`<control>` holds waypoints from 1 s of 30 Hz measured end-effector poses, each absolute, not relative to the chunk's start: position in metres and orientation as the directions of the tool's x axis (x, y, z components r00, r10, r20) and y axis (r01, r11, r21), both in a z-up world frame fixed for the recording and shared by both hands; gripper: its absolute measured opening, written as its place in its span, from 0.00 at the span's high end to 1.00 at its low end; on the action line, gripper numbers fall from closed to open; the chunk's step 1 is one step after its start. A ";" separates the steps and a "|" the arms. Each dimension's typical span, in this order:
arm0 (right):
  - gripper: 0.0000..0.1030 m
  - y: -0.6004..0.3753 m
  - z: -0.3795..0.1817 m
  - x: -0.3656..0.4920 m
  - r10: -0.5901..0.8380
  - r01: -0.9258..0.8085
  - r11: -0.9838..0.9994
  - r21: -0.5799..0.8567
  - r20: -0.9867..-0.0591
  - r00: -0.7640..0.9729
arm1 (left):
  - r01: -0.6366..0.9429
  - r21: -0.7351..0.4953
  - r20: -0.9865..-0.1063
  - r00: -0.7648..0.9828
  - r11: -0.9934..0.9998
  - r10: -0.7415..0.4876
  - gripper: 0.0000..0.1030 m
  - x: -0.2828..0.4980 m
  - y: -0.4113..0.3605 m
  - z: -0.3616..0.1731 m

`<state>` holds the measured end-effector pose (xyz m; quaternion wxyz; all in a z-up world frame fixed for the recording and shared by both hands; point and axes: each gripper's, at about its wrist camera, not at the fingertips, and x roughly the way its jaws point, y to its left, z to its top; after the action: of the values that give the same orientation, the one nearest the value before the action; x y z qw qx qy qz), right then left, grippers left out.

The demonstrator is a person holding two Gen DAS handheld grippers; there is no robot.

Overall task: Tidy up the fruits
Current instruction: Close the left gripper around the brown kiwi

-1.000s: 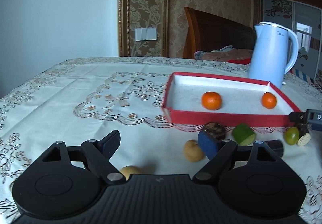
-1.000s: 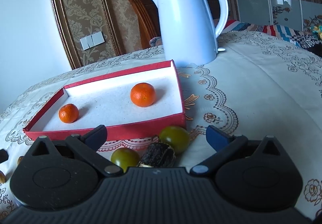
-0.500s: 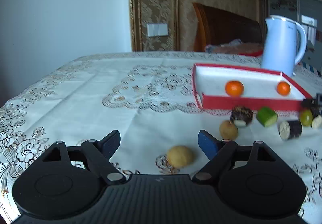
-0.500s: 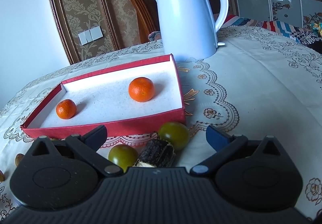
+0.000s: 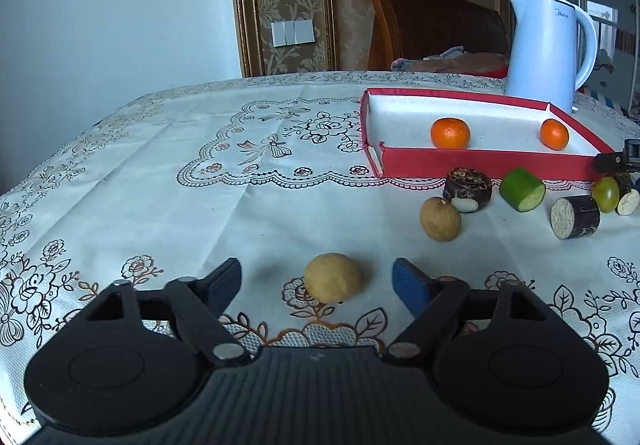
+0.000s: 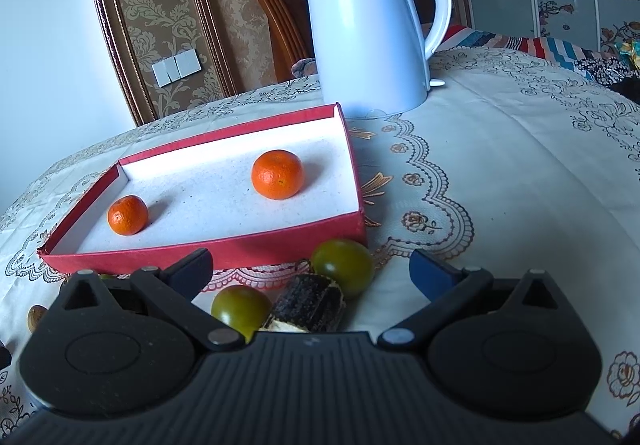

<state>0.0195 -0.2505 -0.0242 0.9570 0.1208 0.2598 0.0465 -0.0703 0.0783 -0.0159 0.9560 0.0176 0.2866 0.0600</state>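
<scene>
Two oranges: one (image 6: 277, 174) and another (image 6: 127, 209) are lying apart inside the red tray (image 6: 208, 251).
Left gripper (image 5: 318, 281): its jaws are closing around a tan fruit (image 5: 334, 277), not yet touching it.
Right gripper (image 6: 311, 271): it is standing wide, with green fruits (image 6: 343, 260) and a dark cut piece (image 6: 310, 301) lying between.

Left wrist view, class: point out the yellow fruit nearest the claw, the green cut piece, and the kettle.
yellow fruit (image 5: 334, 277), left wrist view, middle of its rounded skin.
green cut piece (image 5: 520, 187), left wrist view, on its green rind.
kettle (image 5: 542, 53), left wrist view, middle of its white body.
</scene>
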 end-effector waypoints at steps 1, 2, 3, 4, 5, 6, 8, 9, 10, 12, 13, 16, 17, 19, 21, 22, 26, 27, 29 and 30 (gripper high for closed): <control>0.00 -0.251 -0.024 0.020 0.152 -0.025 0.966 0.256 -0.487 0.860 | -0.096 0.058 -0.550 0.828 0.994 0.113 0.33 -0.072 0.078 -0.016; 0.00 -0.251 -0.025 0.019 0.151 -0.024 0.966 0.257 -0.489 0.859 | -0.087 0.050 -0.554 0.826 0.995 0.100 0.35 -0.072 0.078 -0.016; 0.00 -0.251 -0.025 0.020 0.151 -0.023 0.966 0.256 -0.491 0.858 | -0.079 0.047 -0.557 0.826 0.996 0.092 0.37 -0.072 0.077 -0.017; 0.00 -0.251 -0.025 0.021 0.150 -0.022 0.967 0.256 -0.495 0.856 | -0.076 0.048 -0.561 0.823 0.996 0.090 0.39 -0.071 0.075 -0.018; 0.00 -0.251 -0.025 0.021 0.149 -0.021 0.967 0.255 -0.497 0.855 | -0.074 0.052 -0.563 0.821 0.996 0.090 0.46 -0.070 0.074 -0.019; 0.00 -0.251 -0.025 0.021 0.149 -0.020 0.967 0.255 -0.497 0.855 | -0.073 0.050 -0.563 0.822 0.996 0.088 0.54 -0.069 0.073 -0.019; 0.00 -0.251 -0.025 0.021 0.149 -0.020 0.967 0.255 -0.495 0.856 | -0.061 0.038 -0.567 0.820 0.997 0.072 0.62 -0.065 0.070 -0.017; 0.00 -0.251 -0.025 0.021 0.149 -0.021 0.967 0.255 -0.496 0.855 | -0.051 0.039 -0.571 0.819 0.998 0.065 0.71 -0.063 0.067 -0.016; 0.00 -0.250 -0.025 0.021 0.149 -0.021 0.967 0.254 -0.497 0.855 | -0.043 0.034 -0.574 0.817 0.998 0.055 0.71 -0.060 0.064 -0.016; 0.00 -0.251 -0.025 0.020 0.149 -0.021 0.967 0.254 -0.496 0.856 | -0.039 0.032 -0.578 0.814 0.999 0.050 0.71 -0.054 0.059 -0.016; 0.00 -0.250 -0.024 0.020 0.149 -0.021 0.967 0.255 -0.495 0.856 | -0.039 0.042 -0.573 0.818 0.998 0.056 0.71 -0.052 0.055 -0.016; 0.00 -0.251 -0.024 0.020 0.151 -0.022 0.966 0.257 -0.494 0.857 | -0.038 0.046 -0.568 0.821 0.998 0.058 0.71 -0.043 0.046 -0.015; 0.00 -0.251 -0.024 0.020 0.151 -0.022 0.966 0.257 -0.492 0.858 | -0.039 0.042 -0.568 0.821 0.998 0.056 0.71 -0.039 0.044 -0.015; 0.00 -0.252 -0.024 0.020 0.154 -0.023 0.964 0.265 -0.487 0.860 | -0.038 0.056 -0.577 0.814 0.998 0.063 0.71 -0.029 0.038 -0.015; 0.00 -0.255 -0.024 0.020 0.165 -0.031 0.963 0.268 -0.497 0.852 | -0.040 0.066 -0.577 0.813 0.997 0.071 0.71 -0.025 0.036 -0.015; 0.00 -0.257 -0.024 0.018 0.170 -0.038 0.964 0.261 -0.502 0.848 | -0.034 0.057 -0.580 0.812 0.998 0.061 0.71 -0.024 0.037 -0.015; 0.00 -0.274 -0.024 0.005 0.178 -0.058 0.968 0.244 -0.505 0.845 | -0.039 -0.006 -0.590 0.807 0.999 0.028 0.70 -0.022 0.046 -0.018; 0.00 -0.278 -0.025 0.003 0.176 -0.062 0.971 0.231 -0.515 0.839 | -0.039 -0.020 -0.589 0.808 0.999 0.019 0.70 -0.022 0.048 -0.018; 0.00 -0.287 -0.026 -0.004 0.181 -0.066 0.970 0.234 -0.516 0.837 | -0.038 -0.029 -0.588 0.809 0.999 0.014 0.70 -0.022 0.049 -0.018; 0.00 -0.290 -0.026 -0.007 0.189 -0.071 0.968 0.240 -0.515 0.836 | -0.038 -0.024 -0.588 0.808 0.999 0.016 0.70 -0.022 0.048 -0.018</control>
<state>-0.0072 -0.2903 -0.0260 0.9523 0.1061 0.2778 0.0685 -0.0221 0.0483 -0.0176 0.9507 -0.0172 0.3092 0.0142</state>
